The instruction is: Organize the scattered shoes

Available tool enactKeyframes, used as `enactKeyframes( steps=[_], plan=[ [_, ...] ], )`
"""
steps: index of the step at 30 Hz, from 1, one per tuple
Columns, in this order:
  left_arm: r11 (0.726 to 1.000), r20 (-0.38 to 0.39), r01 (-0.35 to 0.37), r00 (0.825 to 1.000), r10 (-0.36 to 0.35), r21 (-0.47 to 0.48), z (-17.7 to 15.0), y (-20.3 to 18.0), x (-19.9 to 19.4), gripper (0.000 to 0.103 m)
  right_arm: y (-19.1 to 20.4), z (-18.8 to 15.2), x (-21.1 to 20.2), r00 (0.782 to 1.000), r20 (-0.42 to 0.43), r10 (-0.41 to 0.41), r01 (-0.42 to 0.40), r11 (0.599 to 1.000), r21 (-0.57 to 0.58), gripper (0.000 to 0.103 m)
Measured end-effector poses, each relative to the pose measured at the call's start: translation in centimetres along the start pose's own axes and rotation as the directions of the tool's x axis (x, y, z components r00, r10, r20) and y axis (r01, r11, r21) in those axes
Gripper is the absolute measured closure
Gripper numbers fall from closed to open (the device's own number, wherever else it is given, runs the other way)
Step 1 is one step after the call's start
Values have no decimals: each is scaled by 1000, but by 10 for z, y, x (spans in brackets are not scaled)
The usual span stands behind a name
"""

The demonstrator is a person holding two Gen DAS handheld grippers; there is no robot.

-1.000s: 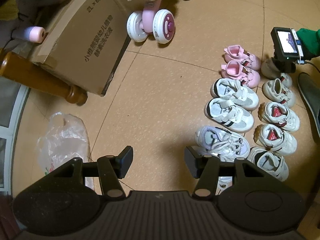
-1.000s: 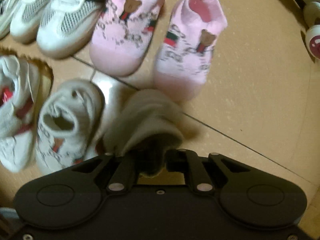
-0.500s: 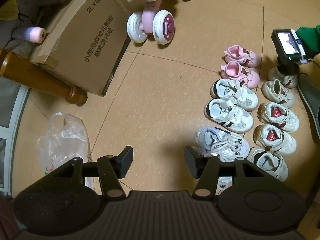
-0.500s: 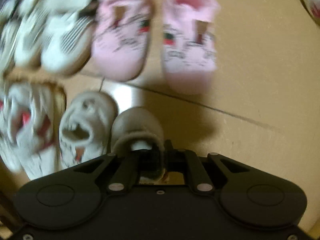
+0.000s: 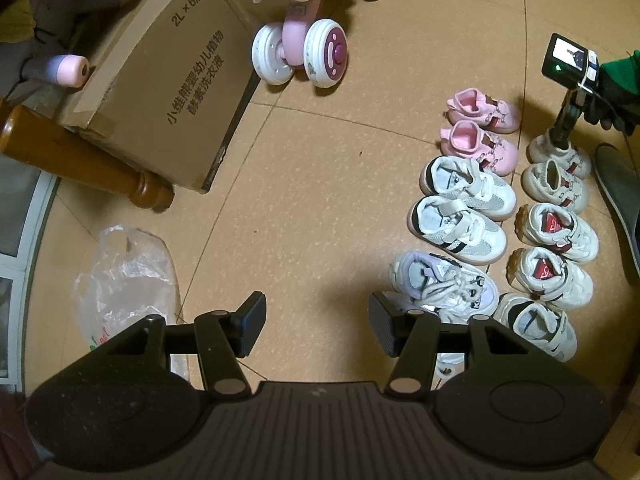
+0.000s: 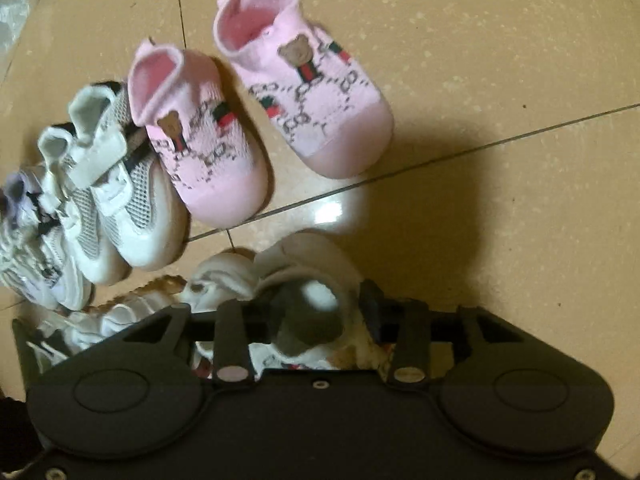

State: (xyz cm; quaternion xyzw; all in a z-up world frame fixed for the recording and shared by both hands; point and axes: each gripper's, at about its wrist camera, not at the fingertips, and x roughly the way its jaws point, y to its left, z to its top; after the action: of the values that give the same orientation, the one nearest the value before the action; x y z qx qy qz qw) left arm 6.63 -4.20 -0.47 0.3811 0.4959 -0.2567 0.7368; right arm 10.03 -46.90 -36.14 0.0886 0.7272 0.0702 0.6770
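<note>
Pink bear-print shoes [image 6: 256,120], white mesh sneakers [image 5: 460,216], brown cardboard box [image 5: 160,92], tan floor [image 5: 320,184].

Home with small child: tiled floor [image 5: 320,184], baby shoes [image 5: 460,200], ride-on toy [image 5: 304,48], cardboard detergent box [image 5: 168,92].

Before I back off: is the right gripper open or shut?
Open: the right gripper has just been opening; its pads flank the cream shoe without pressing.

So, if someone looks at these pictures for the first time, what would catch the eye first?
Probably the small shoes lined up in two rows on the tan floor, with the pink pair at the far end. Next, the right claw, its jaws just opened, over a cream shoe beside its mate. At the far left lie a cardboard box and a pink-wheeled toy.
</note>
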Motion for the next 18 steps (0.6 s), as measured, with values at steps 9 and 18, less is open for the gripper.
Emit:
enactKeyframes(
  steps=[9,18],
  plan=[
    [1000,-4,-4,1000,4,-5,-2,3,0,48,-27,42,-32,931,339,-134,103,989,109,60],
    [1000,-57,13,998,-13,10,-7,-1,15,48,-21,44,-10,910,415,-18,-147,920,363,61]
  ],
)
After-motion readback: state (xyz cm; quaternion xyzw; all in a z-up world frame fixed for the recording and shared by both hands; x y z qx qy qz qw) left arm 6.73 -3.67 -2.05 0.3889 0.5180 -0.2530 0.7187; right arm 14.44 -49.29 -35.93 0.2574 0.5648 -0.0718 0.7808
